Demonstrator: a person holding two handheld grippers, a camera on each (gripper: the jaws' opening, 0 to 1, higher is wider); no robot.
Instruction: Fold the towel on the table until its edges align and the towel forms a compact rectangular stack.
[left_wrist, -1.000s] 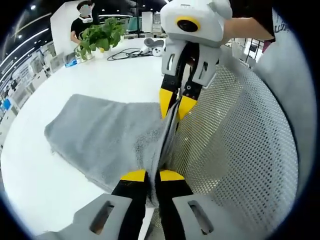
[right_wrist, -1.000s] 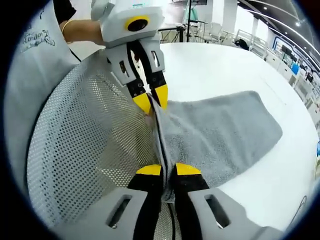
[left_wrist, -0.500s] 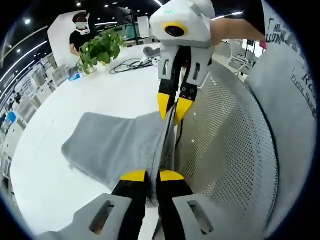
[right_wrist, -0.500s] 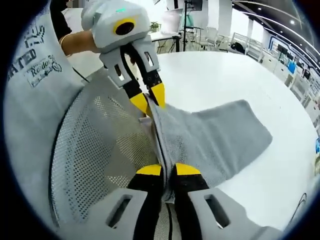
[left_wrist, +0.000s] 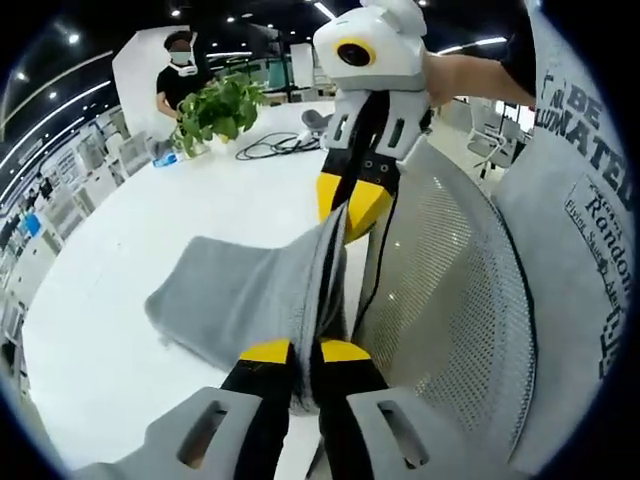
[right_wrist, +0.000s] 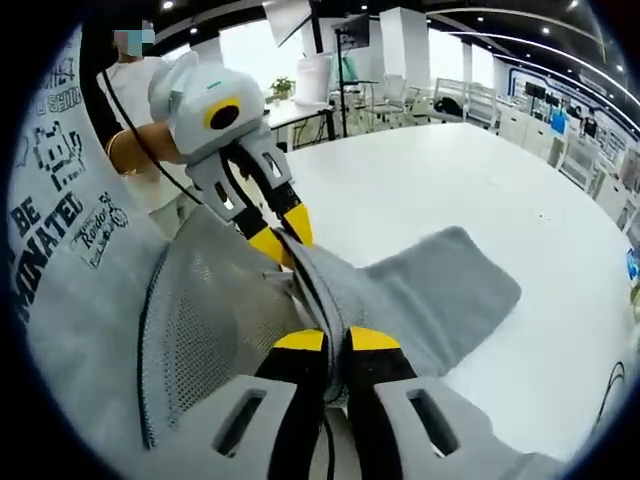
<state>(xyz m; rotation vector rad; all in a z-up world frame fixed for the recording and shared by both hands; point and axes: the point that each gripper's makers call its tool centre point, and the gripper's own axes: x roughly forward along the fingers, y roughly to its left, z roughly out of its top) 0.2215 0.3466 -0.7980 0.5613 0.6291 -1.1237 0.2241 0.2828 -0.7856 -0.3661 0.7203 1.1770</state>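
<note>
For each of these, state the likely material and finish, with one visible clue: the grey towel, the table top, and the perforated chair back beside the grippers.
Towel: soft looped cotton or microfibre terry, matte; it drapes and has fuzzy edges.
Table: smooth white laminate or painted board, probably; it shows a faint sheen.
Chair back: grey woven mesh or perforated plastic, seemingly; rows of small holes cover it.

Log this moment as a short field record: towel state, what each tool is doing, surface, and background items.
towel: grey towel, one edge lifted, far end lying on the table
left tool: shut on the towel's raised edge
right tool: shut on the same edge, further along it
table: white table
fold status: not yet a compact rectangle
behind the raised edge: mesh chair back
background: potted plant, black cables, a person standing
</note>
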